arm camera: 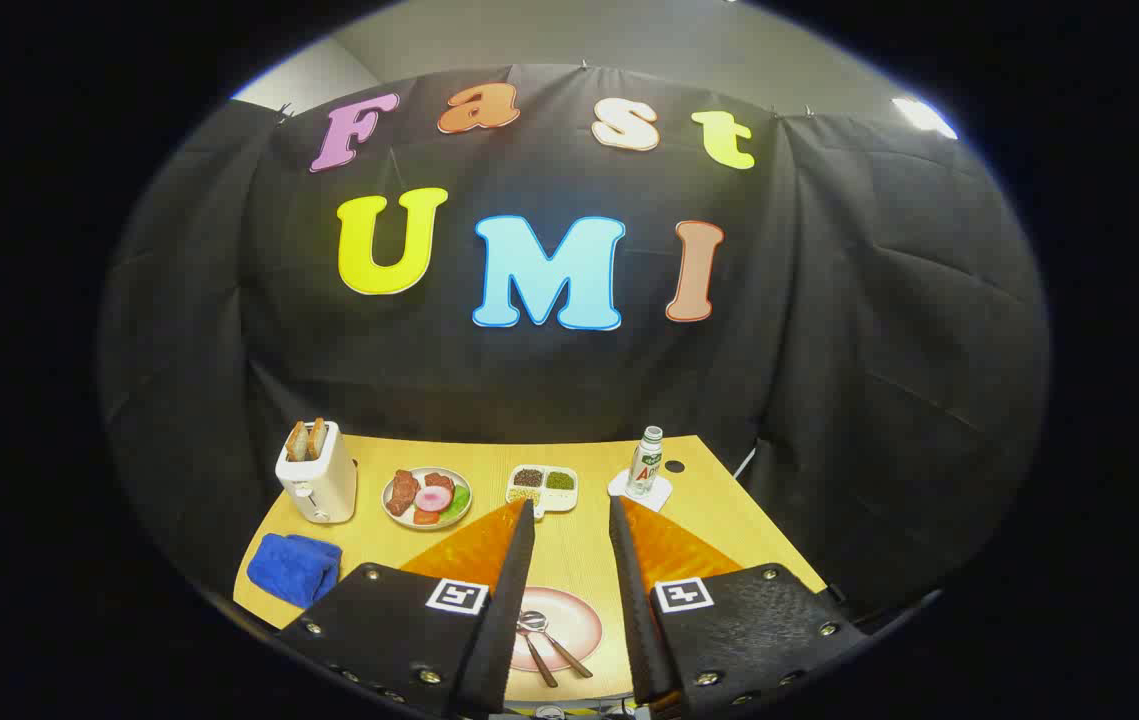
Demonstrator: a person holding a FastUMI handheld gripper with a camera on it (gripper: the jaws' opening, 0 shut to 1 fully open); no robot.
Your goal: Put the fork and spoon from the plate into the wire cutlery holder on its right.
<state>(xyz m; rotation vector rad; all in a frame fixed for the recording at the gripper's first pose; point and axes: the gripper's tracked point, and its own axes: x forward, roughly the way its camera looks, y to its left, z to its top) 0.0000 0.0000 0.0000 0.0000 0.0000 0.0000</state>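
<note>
Between the two black fingers of the gripper (571, 515), low on the yellow wooden table (579, 555), lies a round pink plate (574, 612) with a pale rim. On that plate rest a metal spoon (533, 640) and a metal fork (559, 642), both with dark handles, lying side by side and slanting slightly, their heads toward the far side of the plate. The gripper is released: its fingers stand wide apart above the plate, touching neither utensil, with bare table showing in the gap ahead of them.

Beyond the fingertips, a white divided dish (541, 488) holds dark and green seeds or spices in separate compartments. Beside it, further along the far edge, sits a grey round plate of toy food (427, 497), with brown, pink, green and orange pieces. Next comes a cream-white toaster (317, 472) with two slices of bread standing in its slots. Near the toaster, closer to the gripper, a folded blue cloth (294, 568) lies by the table's edge. On the other side, a clear plastic bottle (645, 462) with a white cap stands upright on a white square coaster (639, 492).
</note>
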